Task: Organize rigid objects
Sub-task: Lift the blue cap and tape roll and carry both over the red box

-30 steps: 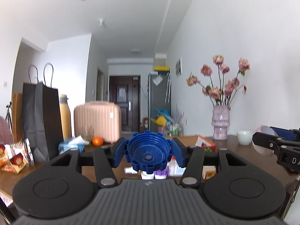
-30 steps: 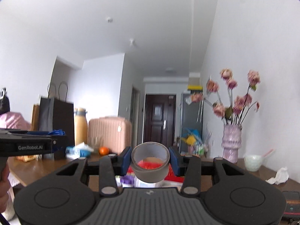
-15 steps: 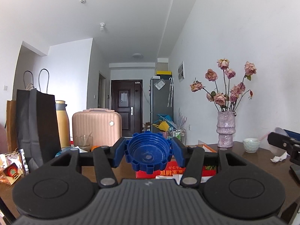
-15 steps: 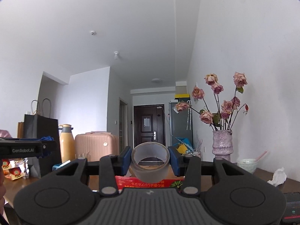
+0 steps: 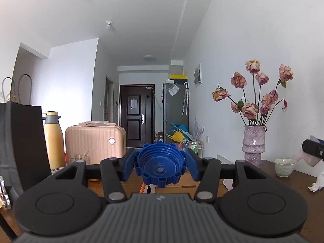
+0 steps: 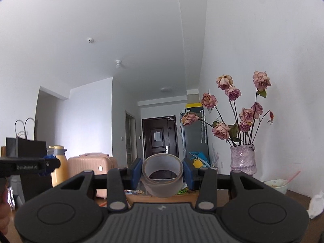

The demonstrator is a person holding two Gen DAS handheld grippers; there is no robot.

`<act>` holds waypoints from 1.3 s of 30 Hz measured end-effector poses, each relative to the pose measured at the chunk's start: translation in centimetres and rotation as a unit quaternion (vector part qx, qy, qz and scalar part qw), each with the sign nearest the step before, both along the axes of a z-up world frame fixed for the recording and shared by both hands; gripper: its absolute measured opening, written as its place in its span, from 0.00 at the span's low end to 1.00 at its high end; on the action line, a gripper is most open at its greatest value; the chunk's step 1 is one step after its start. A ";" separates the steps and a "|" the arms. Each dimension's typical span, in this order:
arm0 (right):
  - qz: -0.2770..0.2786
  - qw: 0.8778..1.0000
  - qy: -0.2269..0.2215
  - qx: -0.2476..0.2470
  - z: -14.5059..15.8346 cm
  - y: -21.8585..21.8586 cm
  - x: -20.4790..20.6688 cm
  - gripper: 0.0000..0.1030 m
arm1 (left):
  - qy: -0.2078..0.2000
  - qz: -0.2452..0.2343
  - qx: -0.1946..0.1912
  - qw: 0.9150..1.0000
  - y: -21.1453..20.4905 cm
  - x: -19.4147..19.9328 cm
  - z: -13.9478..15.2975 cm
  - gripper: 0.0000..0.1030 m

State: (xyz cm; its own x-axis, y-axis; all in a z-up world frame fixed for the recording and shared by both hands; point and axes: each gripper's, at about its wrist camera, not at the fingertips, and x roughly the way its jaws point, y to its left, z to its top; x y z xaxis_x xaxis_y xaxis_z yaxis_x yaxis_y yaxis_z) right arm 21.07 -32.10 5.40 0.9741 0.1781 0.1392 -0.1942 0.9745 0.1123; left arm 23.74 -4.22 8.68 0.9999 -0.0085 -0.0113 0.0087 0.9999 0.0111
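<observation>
While held level, the left gripper (image 5: 160,165) is clamped on a blue ribbed cap (image 5: 160,166), centred btwn its pads. The right gripper (image 6: 162,173) pinches a grey tape roll (image 6: 162,175) likewise.

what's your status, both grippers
Left gripper shut on ribbed blue plastic cap. Right gripper shut on grey tape roll. Both held above brown wooden table; nothing blocking ahead.

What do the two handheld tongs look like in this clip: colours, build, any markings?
Both match. The left tongs and right tongs have a ribbed dark grey body with a small pale logo, round black discs on either side, black linkage arms with silver rivets, and blue fingers. From the right wrist view, the left unit's black side bar carries "GenRobot.AI" lettering. No cables or sleeves show.
</observation>
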 end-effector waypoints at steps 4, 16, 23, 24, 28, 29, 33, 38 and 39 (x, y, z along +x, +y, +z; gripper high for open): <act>0.011 1.000 0.009 0.016 0.9 -0.7 2.9 0.41 | -0.001 -0.003 -0.011 1.000 0.3 2.9 0.8 0.53; 0.032 0.997 0.064 0.007 4.0 -2.0 13.4 0.41 | 0.008 -0.017 -0.021 1.000 2.0 12.3 2.9 0.53; 0.078 0.989 0.128 0.000 6.6 -2.0 21.2 0.41 | 0.080 -0.042 -0.018 0.996 2.7 20.9 4.0 0.53; 0.080 0.987 0.140 -0.004 6.9 -1.9 22.6 0.41 | 0.097 -0.041 -0.025 0.994 2.9 22.2 4.0 0.53; 0.100 0.972 0.210 -0.020 6.9 -1.2 28.8 0.41 | 0.166 -0.055 -0.040 0.984 3.7 27.3 3.5 0.53; 0.105 0.968 0.227 -0.022 6.7 -1.0 30.3 0.41 | 0.178 -0.052 -0.042 0.982 3.9 28.3 3.2 0.53; 0.129 0.942 0.309 -0.014 4.9 -0.5 36.3 0.41 | 0.234 -0.057 -0.043 0.970 4.0 32.2 2.1 0.53; 0.102 0.919 0.379 -0.049 1.6 1.1 41.9 0.41 | 0.310 -0.068 -0.011 0.948 2.9 36.9 -1.0 0.53; 0.096 0.912 0.395 -0.059 0.9 1.4 43.1 0.41 | 0.331 -0.072 -0.008 0.941 2.7 37.9 -1.8 0.53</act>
